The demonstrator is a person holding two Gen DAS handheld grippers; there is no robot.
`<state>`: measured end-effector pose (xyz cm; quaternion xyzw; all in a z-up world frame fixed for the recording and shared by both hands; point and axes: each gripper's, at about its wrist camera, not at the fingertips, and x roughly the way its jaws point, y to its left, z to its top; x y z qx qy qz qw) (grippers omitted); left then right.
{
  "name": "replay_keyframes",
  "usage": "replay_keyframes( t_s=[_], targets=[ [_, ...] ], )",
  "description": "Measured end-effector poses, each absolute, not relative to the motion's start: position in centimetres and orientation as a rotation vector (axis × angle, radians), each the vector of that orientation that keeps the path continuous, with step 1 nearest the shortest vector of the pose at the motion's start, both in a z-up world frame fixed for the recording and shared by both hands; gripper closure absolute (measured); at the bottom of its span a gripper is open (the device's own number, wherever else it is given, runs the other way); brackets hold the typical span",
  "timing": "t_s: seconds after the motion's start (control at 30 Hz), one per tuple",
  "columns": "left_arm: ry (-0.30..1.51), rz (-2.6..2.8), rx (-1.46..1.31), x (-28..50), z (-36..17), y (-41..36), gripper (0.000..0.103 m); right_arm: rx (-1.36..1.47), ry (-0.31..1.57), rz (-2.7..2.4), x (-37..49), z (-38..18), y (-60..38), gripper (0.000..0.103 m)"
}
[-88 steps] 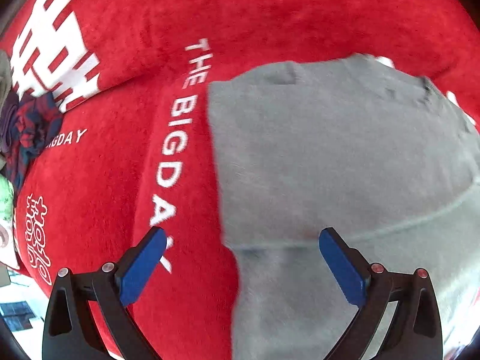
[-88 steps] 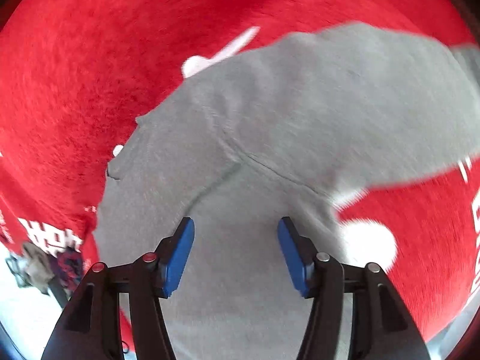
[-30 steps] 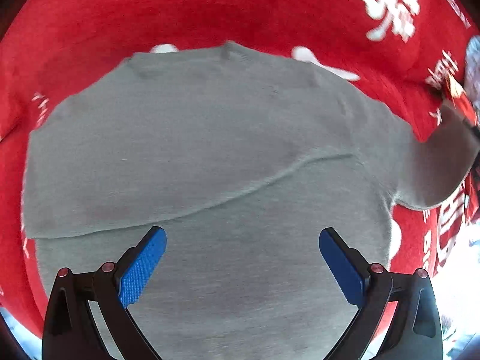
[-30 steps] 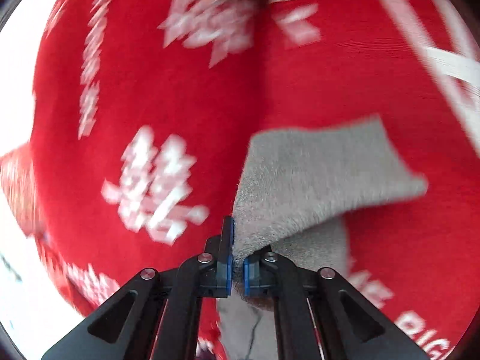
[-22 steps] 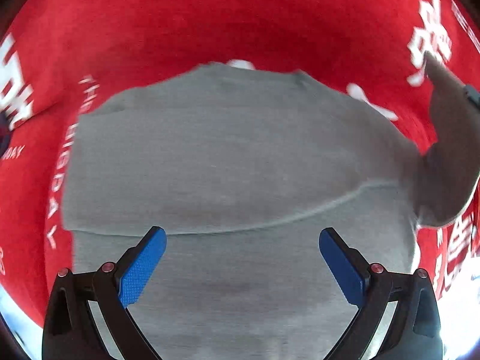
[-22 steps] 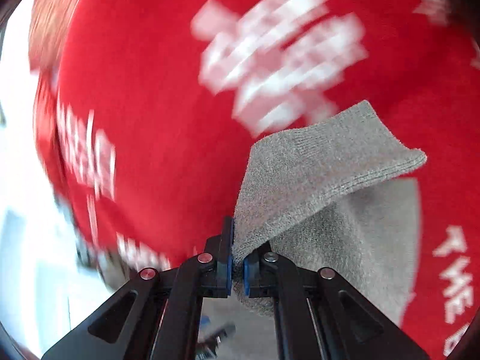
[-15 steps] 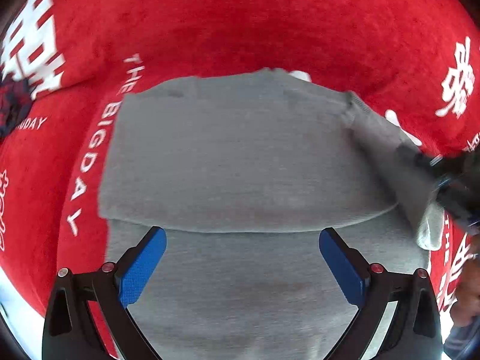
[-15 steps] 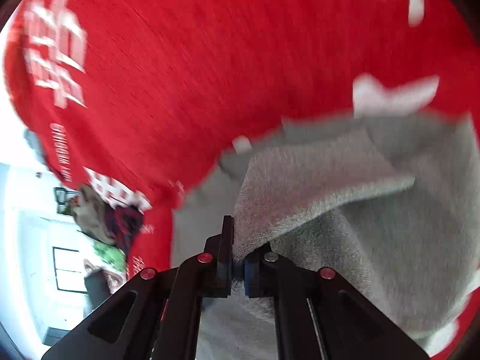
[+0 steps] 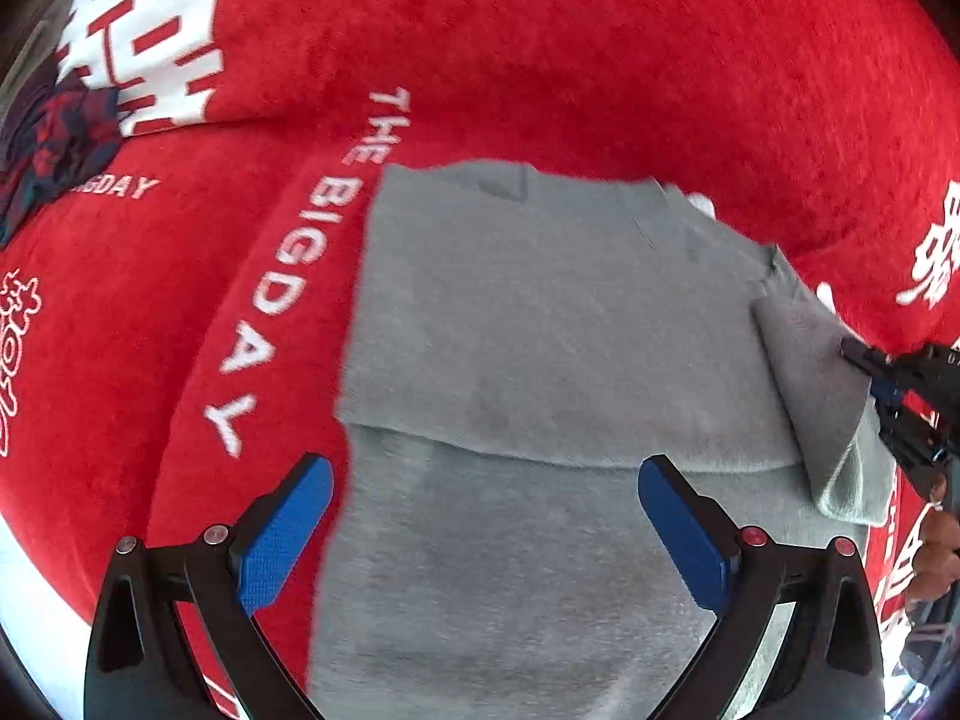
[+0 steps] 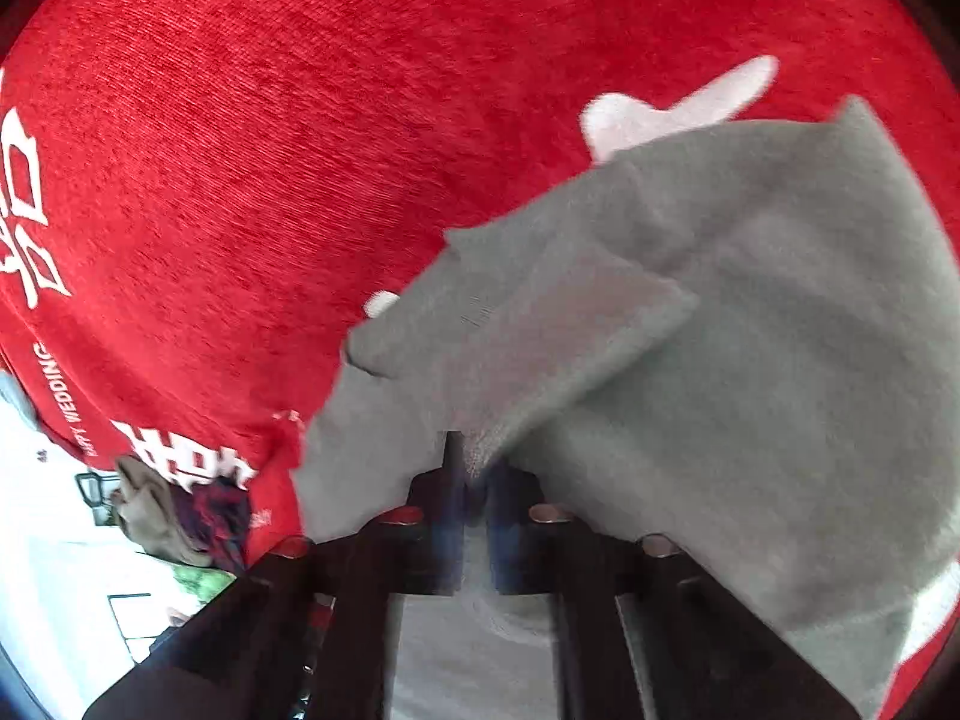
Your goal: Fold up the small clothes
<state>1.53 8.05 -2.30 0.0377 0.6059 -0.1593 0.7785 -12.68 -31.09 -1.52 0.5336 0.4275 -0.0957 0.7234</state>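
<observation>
A grey knit sweater [image 9: 540,330] lies on a red plush cloth [image 9: 540,48], with one fold across its body. My left gripper [image 9: 480,528] is open and empty, hovering over the sweater's lower part. My right gripper [image 10: 474,468] is shut on the grey sleeve [image 10: 540,324] and holds it over the sweater body [image 10: 780,360]. In the left wrist view the right gripper [image 9: 888,384] shows at the right edge, pinching the sleeve [image 9: 816,372] doubled over the body.
The red cloth carries white print, "THE BIGDAY" [image 9: 312,252]. A pile of dark plaid and other clothes [image 9: 54,138] lies at the far left, also in the right wrist view [image 10: 180,516]. The cloth's edge drops to a pale floor [image 10: 54,528].
My right gripper has carried the pinched sleeve from over the red cloth inward across the sweater body. My left gripper stayed open, and its view swung left over the sweater.
</observation>
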Motion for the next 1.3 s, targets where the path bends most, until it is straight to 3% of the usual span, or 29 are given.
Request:
replay_keyframes(
  t_s=[0.23, 0.4, 0.47, 0.5, 0.53, 0.6, 0.8, 1.03, 1.1, 1.2, 1.27, 1.3],
  targets=[
    [1.287, -0.289, 0.058, 2.9, -1.8, 11.1, 0.0, 0.83, 1.046, 0.065, -6.0, 0.5, -22.7, 0.097],
    [1.319, -0.291, 0.024, 3.1, -2.2, 12.0, 0.0, 0.583, 1.291, 0.094, -4.3, -3.3, -17.0, 0.093],
    [1.329, -0.32, -0.003, 3.2, -2.1, 11.8, 0.0, 0.593, 1.305, 0.084, -4.9, -3.8, -16.9, 0.092],
    [1.332, -0.34, -0.011, 3.2, -2.0, 11.5, 0.0, 0.618, 1.296, 0.087, -5.2, -3.5, -17.2, 0.081],
    [1.333, -0.363, -0.013, 3.1, -1.9, 11.1, 0.0, 0.656, 1.293, 0.088, -5.6, -3.2, -17.7, 0.058],
    [1.338, -0.403, -0.011, 2.8, -2.0, 10.1, 0.0, 0.728, 1.261, 0.103, -6.6, -2.5, -18.7, 0.038],
    [1.393, -0.502, -0.048, 2.8, -3.7, 6.3, 0.0, 0.823, 1.251, 0.0, -11.8, -1.3, -22.3, 0.038],
    [1.417, -0.476, -0.054, 3.8, -5.1, 4.1, 0.0, 1.173, 1.146, -0.318, -22.9, -2.5, -31.9, 0.038],
    [1.428, -0.471, -0.056, 4.1, -5.4, 3.9, 0.007, 1.239, 1.077, -0.371, -24.7, -2.7, -33.6, 0.038],
    [1.45, -0.456, -0.075, 4.4, -6.1, 3.9, 0.033, 1.34, 0.961, -0.422, -26.1, -3.0, -35.6, 0.038],
    [1.439, -0.444, -0.075, 4.5, -6.3, 4.0, 0.069, 1.406, 0.928, -0.456, -26.0, -3.8, -35.9, 0.039],
    [1.434, -0.444, -0.07, 4.6, -6.3, 4.1, 0.082, 1.434, 0.921, -0.458, -25.8, -4.3, -35.8, 0.053]
  ],
)
